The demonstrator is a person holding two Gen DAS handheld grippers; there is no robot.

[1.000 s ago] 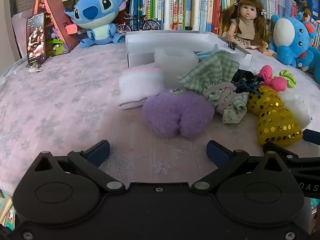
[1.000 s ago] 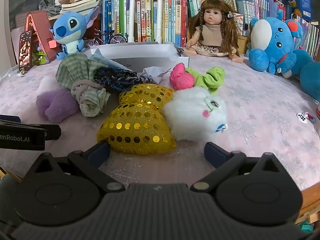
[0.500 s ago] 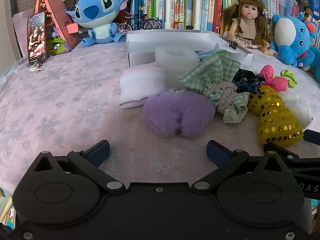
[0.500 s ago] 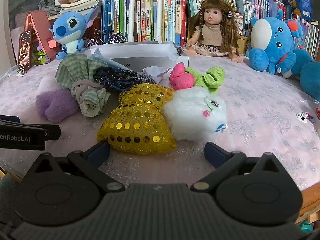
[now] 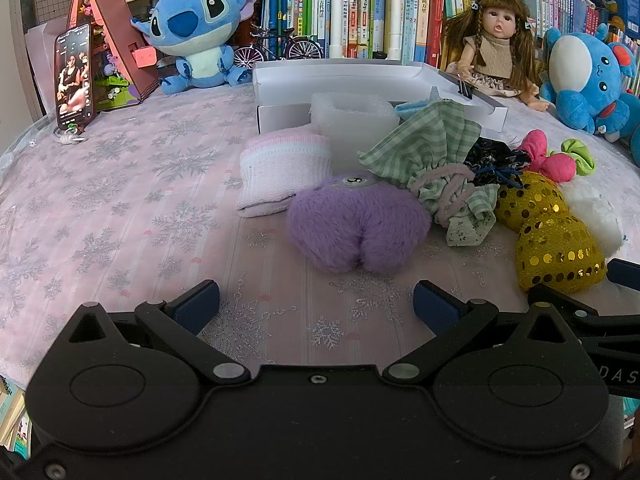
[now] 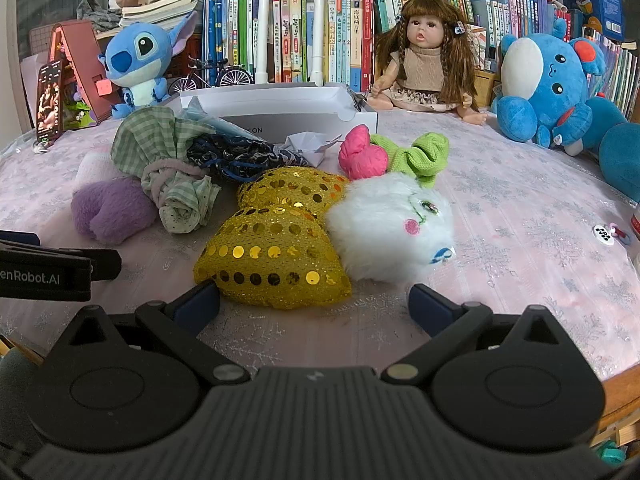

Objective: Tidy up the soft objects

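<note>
Both claws hang released over the surface (image 5: 120, 208), holding nothing: the left claw (image 5: 316, 304) faces the purple plush (image 5: 356, 228), the right claw (image 6: 314, 300) the gold sequin bow (image 6: 276, 248), whose near edge touches its left finger. Behind the heap sits the white box (image 5: 360, 76). A white furry toy (image 6: 392, 228) presses against the bow; the checked green cloth (image 6: 160, 144) lies beside the purple plush.
</note>
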